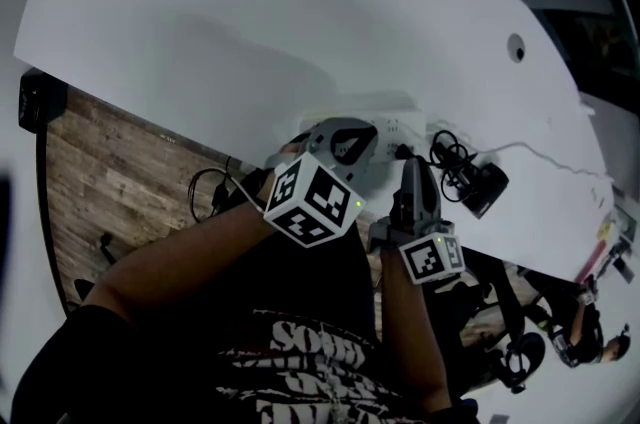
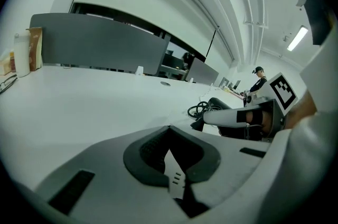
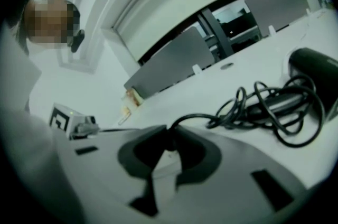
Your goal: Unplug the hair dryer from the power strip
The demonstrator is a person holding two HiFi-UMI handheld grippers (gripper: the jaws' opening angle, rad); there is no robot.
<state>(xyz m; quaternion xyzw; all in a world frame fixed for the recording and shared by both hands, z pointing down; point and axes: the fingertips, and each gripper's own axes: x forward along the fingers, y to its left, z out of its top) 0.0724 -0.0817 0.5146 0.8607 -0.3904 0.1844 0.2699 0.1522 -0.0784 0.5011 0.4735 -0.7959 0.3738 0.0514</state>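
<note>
A white power strip (image 1: 392, 125) lies on the white table (image 1: 250, 32) near its front edge. My left gripper (image 1: 352, 144) rests over the strip's left end, and its jaws (image 2: 171, 146) are shut on the white strip (image 2: 175, 178). My right gripper (image 1: 407, 162) comes in from the front, shut on the black plug (image 3: 168, 139) seated in the strip. The cord (image 3: 264, 106) loops out from between those jaws (image 3: 168, 143) and runs in a tangled coil to the black hair dryer (image 1: 483, 184), which lies on the table to the right (image 3: 314, 72).
The table's front edge (image 1: 180, 134) runs diagonally, with wooden floor (image 1: 110, 182) below it. A thin white cable (image 1: 545, 158) trails right past the dryer. A round grommet hole (image 1: 516, 47) sits farther back. Grey partition panels (image 2: 100, 43) line the far side; a person (image 2: 259, 79) stands in the distance.
</note>
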